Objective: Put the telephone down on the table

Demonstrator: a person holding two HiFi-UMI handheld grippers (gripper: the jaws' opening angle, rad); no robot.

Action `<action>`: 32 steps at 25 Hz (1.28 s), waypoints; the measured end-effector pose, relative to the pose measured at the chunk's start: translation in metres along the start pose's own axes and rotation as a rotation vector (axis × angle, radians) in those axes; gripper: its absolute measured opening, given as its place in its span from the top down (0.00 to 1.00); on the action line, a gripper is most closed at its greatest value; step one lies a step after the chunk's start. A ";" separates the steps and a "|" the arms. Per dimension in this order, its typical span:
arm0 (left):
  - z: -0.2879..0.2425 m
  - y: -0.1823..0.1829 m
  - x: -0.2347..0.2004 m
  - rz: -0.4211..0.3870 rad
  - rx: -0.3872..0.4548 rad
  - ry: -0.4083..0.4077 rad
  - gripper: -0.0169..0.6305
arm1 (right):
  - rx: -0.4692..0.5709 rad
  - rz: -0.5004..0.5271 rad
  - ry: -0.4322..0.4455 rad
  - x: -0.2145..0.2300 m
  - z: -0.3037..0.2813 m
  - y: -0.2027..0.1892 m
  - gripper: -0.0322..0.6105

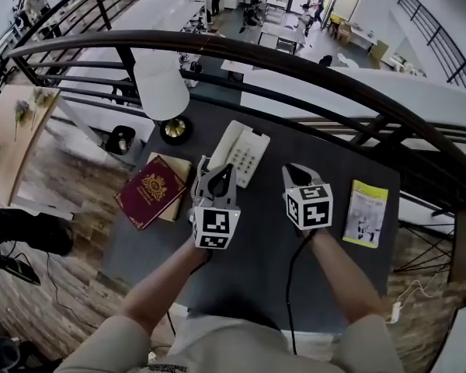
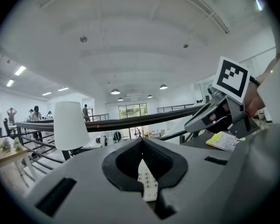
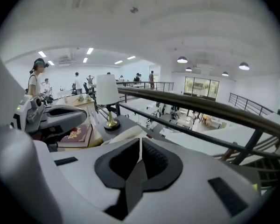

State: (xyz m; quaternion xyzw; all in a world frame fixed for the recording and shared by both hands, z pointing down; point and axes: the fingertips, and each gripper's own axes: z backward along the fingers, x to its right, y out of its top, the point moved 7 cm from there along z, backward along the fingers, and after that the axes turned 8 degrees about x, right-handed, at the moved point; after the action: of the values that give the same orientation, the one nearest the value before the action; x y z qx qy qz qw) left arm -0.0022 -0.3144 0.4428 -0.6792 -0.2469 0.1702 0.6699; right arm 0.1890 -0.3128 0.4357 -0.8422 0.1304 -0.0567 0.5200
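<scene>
The white telephone (image 1: 245,152) lies on the dark grey table (image 1: 256,263), its handset on the cradle. Both grippers hover above the table just in front of it, and neither touches it. My left gripper (image 1: 217,169) sits over the phone's near edge. Its jaws meet at the tips with nothing between them, and the keypad (image 2: 147,181) shows through the gap behind them. My right gripper (image 1: 295,169) hangs a little to the right of the phone, its jaws also closed on nothing. In the right gripper view the telephone (image 3: 126,135) lies ahead and to the left.
A lamp with a white shade (image 1: 161,84) and a brass base (image 1: 175,129) stands at the table's far left. A red book (image 1: 150,190) lies left of the phone, a yellow booklet (image 1: 366,212) at the right. A curved black railing (image 1: 295,61) runs behind the table.
</scene>
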 end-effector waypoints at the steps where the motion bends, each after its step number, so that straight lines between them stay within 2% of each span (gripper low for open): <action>1: 0.005 0.011 0.001 0.005 0.010 0.003 0.97 | 0.035 0.012 -0.001 -0.004 0.012 0.008 0.92; 5: 0.025 0.048 0.011 0.024 0.064 -0.006 0.97 | 0.165 0.036 -0.001 -0.019 0.060 0.037 0.92; 10: 0.054 0.086 0.025 0.042 0.118 -0.025 0.97 | 0.341 0.127 -0.023 -0.048 0.121 0.071 0.92; 15: 0.089 0.121 0.039 0.060 0.174 -0.035 0.97 | 0.477 0.211 -0.018 -0.072 0.173 0.085 0.92; 20: 0.125 0.141 0.058 0.099 0.209 -0.050 0.97 | 0.607 0.263 -0.006 -0.096 0.210 0.090 0.92; 24: 0.154 0.147 0.069 0.109 0.231 -0.058 0.97 | 0.649 0.313 -0.022 -0.112 0.233 0.083 0.92; 27: 0.170 0.149 0.074 0.101 0.262 -0.063 0.97 | 0.651 0.293 -0.026 -0.119 0.247 0.073 0.92; 30: 0.184 0.142 0.081 0.132 0.293 -0.111 0.97 | 0.641 0.256 -0.037 -0.122 0.255 0.060 0.92; 32: 0.191 0.133 0.085 0.123 0.275 -0.122 0.97 | 0.631 0.245 -0.042 -0.123 0.256 0.050 0.94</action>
State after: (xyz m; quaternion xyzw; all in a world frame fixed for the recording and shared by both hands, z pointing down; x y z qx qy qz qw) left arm -0.0257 -0.1061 0.3103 -0.5831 -0.2194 0.2841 0.7288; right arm 0.1224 -0.0793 0.2799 -0.6187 0.1959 -0.0141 0.7607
